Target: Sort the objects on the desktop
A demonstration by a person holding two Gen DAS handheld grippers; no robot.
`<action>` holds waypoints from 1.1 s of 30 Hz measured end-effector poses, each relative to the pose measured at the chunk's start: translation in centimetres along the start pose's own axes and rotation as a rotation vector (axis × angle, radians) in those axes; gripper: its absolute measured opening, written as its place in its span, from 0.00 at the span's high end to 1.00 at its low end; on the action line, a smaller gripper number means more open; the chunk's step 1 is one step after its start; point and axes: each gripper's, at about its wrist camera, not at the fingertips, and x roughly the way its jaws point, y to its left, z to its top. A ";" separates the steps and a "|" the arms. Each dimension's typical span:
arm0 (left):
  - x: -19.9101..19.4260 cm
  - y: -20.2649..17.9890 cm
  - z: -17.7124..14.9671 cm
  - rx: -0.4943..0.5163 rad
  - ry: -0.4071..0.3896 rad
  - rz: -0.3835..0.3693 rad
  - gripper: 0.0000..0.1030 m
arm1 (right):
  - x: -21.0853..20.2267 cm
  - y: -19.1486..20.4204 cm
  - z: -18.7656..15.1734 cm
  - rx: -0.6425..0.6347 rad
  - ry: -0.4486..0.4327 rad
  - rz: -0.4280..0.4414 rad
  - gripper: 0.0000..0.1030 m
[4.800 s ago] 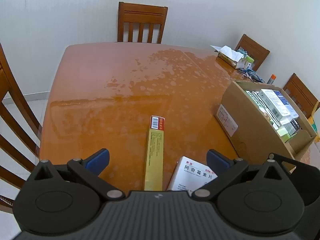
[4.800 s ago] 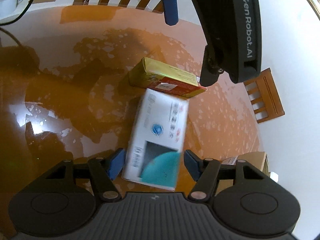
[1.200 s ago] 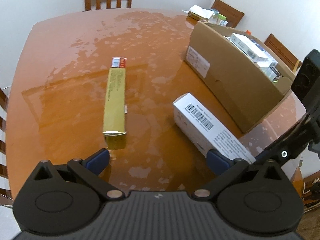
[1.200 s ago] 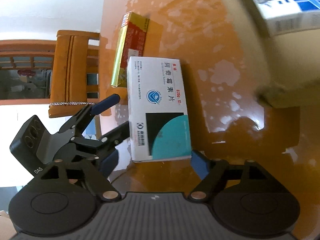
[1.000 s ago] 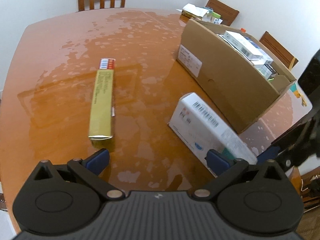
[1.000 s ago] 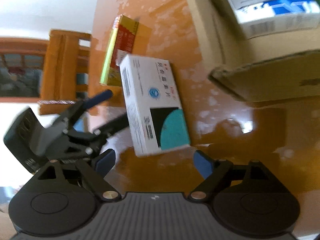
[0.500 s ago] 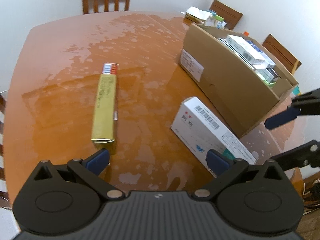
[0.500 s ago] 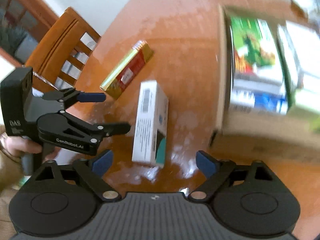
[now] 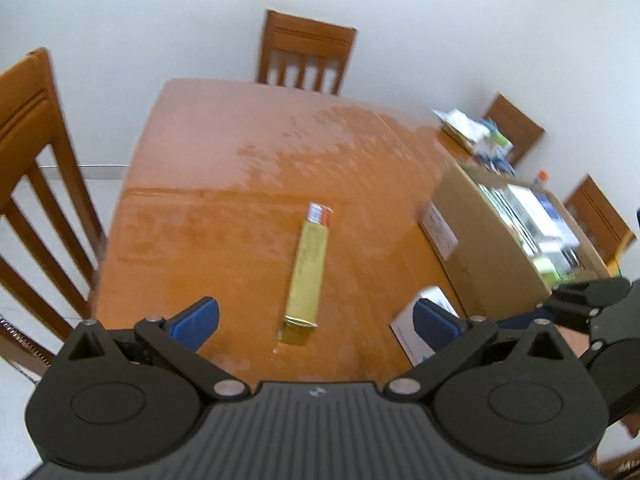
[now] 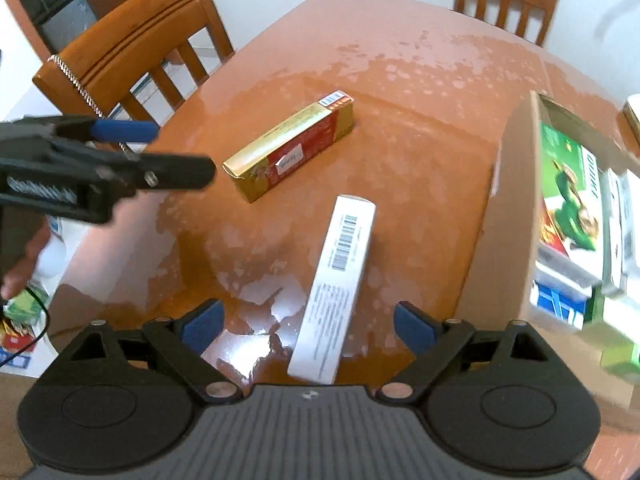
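White box: barcode on its upward side, small print below it too blurred to read. Gold box: barcode at one end, unreadable white sticker on red panel. Green carton in cardboard box: "OUHU", uncertain

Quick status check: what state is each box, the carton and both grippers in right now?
Gold box: lying flat on table, untouched.
White box: standing on its long edge, free.
Cardboard carton: open, nearly full of boxes.
Left gripper: open, empty.
Right gripper: open, straddling white box.
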 end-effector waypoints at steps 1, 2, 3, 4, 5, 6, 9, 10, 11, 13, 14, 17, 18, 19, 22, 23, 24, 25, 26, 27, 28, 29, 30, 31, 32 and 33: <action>-0.2 0.0 0.0 -0.006 -0.007 0.011 0.00 | 0.2 0.1 0.1 -0.006 -0.012 -0.008 0.10; -0.5 0.0 0.0 -0.011 -0.014 0.022 0.00 | 0.6 0.1 0.2 -0.016 -0.007 -0.016 0.15; -0.7 0.0 0.0 -0.015 -0.020 0.033 0.00 | 1.0 0.1 0.3 -0.028 -0.004 -0.028 0.19; -1.0 0.0 -0.1 -0.021 -0.027 0.044 0.00 | 1.3 0.1 0.3 -0.039 -0.004 -0.042 0.20; -1.2 0.0 -0.2 -0.029 -0.032 0.048 0.00 | 1.7 0.1 0.3 -0.051 0.001 -0.047 0.21; -1.4 0.0 -0.2 -0.036 -0.036 0.049 0.00 | 1.9 0.0 0.4 -0.058 0.007 -0.046 0.24; -1.5 -0.1 -0.5 -0.049 -0.040 0.060 0.00 | 2.5 -0.2 0.6 -0.070 0.013 -0.051 0.30; -1.5 -0.2 -0.6 -0.052 -0.039 0.064 0.00 | 2.7 -0.3 0.6 -0.073 0.017 -0.053 0.34; -1.5 -0.2 -0.7 -0.054 -0.038 0.066 0.00 | 2.8 -0.3 0.7 -0.075 0.022 -0.054 0.45; -1.6 -0.3 -0.8 -0.057 -0.038 0.065 0.00 | 3.0 -0.4 0.7 -0.079 0.033 -0.055 0.61; -1.7 -0.3 -0.9 -0.057 -0.037 0.064 0.00 | 3.0 -0.5 0.7 -0.084 0.041 -0.055 0.67; -1.7 -0.3 -1.1 -0.057 -0.036 0.067 0.00 | 3.0 -0.5 0.6 -0.099 0.056 -0.050 0.72; -1.7 -0.2 -1.2 -0.060 -0.037 0.068 0.00 | 2.9 -0.5 0.5 -0.099 0.063 -0.041 0.72; -1.8 -0.1 -1.2 -0.064 -0.039 0.068 0.00 | 2.8 -0.6 0.5 -0.095 0.067 -0.032 0.72; -2.0 0.1 -1.1 -0.070 -0.049 0.073 0.00 | 2.3 -1.2 0.5 -0.046 0.072 0.029 0.72; -2.1 0.1 -1.0 -0.071 -0.054 0.076 0.00 | 2.0 -1.6 0.6 -0.013 0.073 0.063 0.72; -2.2 0.2 -0.9 -0.072 -0.059 0.079 0.00 | 1.7 -2.1 0.6 0.021 0.074 0.099 0.72; -2.2 0.2 -0.8 -0.075 -0.063 0.082 0.00 | 1.3 -2.5 0.7 0.055 0.069 0.135 0.72; -2.3 0.3 -0.7 -0.078 -0.067 0.084 0.00 | 0.9 -3.1 0.8 0.097 0.067 0.181 0.72; -2.4 0.3 -0.5 -0.083 -0.072 0.086 0.00 | 0.6 -3.8 0.9 0.144 0.066 0.232 0.72; -2.4 0.3 -0.4 -0.087 -0.077 0.088 0.00 | 0.4 -4.4 1.0 0.185 0.072 0.279 0.72; -2.5 0.3 -0.3 -0.090 -0.081 0.090 0.00 | 0.3 -4.9 1.0 0.222 0.073 0.319 0.72; -2.5 0.2 -0.2 -0.091 -0.086 0.092 0.00 | 0.1 -5.4 0.9 0.254 0.067 0.353 0.72; -2.6 0.1 -0.1 -0.091 -0.090 0.093 0.00 | 0.1 -5.9 0.8 0.279 0.070 0.383 0.72; -2.6 0.0 0.0 -0.090 -0.092 0.093 0.00 | 0.0 -6.3 0.8 0.299 0.068 0.407 0.72; -2.6 -0.2 0.1 -0.089 -0.093 0.093 0.00 | 0.0 -6.6 0.6 0.318 0.064 0.424 0.72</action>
